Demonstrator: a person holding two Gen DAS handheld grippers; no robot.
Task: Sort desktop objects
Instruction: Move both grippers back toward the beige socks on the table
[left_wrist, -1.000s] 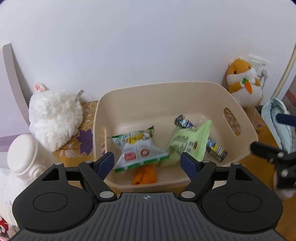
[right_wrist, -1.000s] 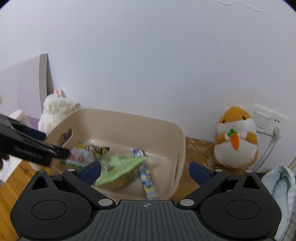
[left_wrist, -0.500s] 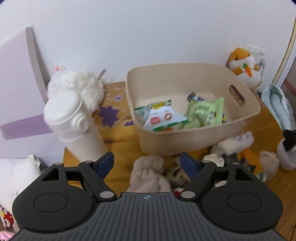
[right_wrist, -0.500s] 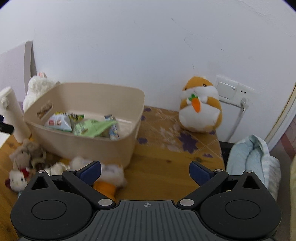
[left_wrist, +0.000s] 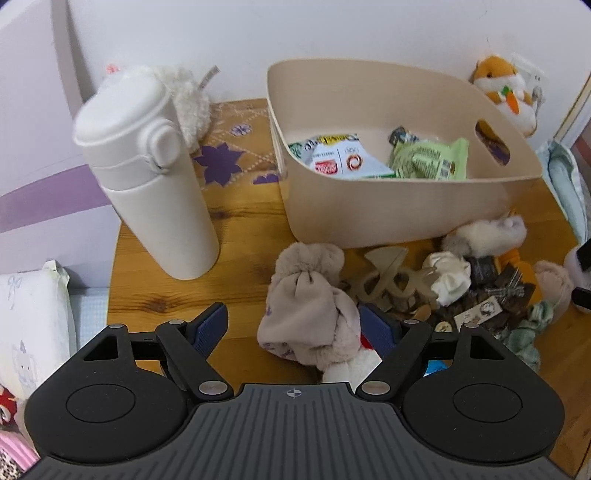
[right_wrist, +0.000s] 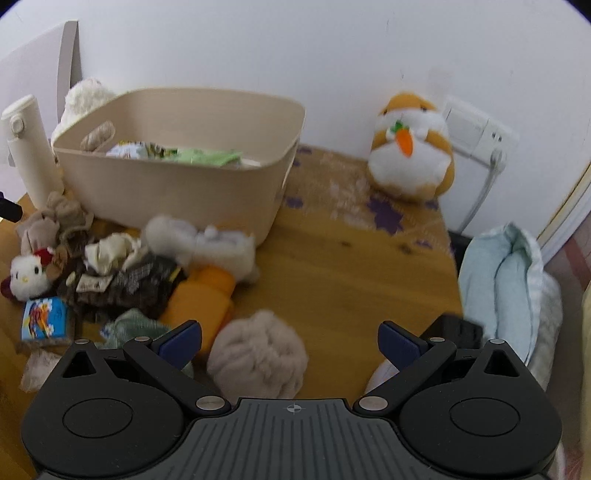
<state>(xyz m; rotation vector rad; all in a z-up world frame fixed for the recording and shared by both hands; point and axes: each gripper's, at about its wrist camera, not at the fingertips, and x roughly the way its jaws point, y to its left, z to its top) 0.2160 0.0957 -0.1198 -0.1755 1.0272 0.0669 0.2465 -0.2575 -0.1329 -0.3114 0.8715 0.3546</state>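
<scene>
Now, with my left gripper spread wide around the beige plush toy, I'd close low on its body; my right gripper hangs open, empty.

The desk is grained, varnished wood; the bin smooth matt plastic; the flask smooth; the plush toy fuzzy cloth; snack packets glossy.

Print on the snack packets, apparently too blurred to read
</scene>
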